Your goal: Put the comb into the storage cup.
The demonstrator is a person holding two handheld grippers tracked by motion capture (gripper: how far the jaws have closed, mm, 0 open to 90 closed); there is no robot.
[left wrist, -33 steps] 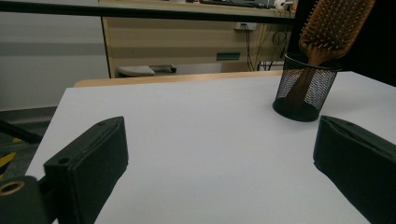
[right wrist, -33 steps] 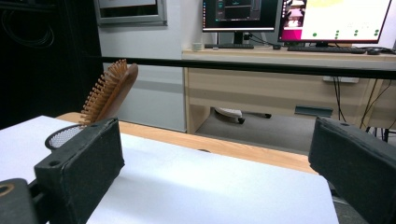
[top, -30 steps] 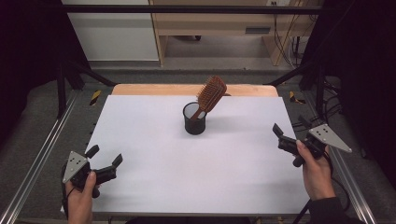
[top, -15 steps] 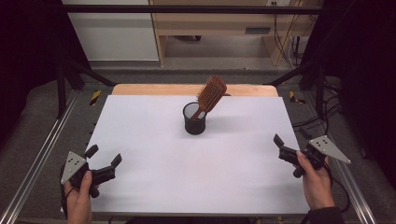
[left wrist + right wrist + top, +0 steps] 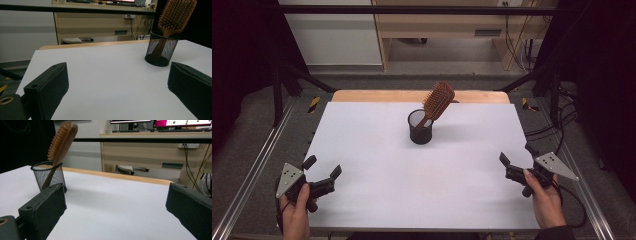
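Hairbrush (image 5: 438, 102) stands handle-down in a black mesh cup (image 5: 420, 128), its head leaning toward 1 o'clock above the rim. Cup and brush sit on the white table (image 5: 412, 190), toward 12 o'clock from its middle. Left gripper (image 5: 322, 171) is at the table's 8 o'clock corner, jaws wide apart and empty. Right gripper (image 5: 517, 156) is at 4 o'clock near the edge, jaws also apart, holding nothing. Both are well apart from the cup.
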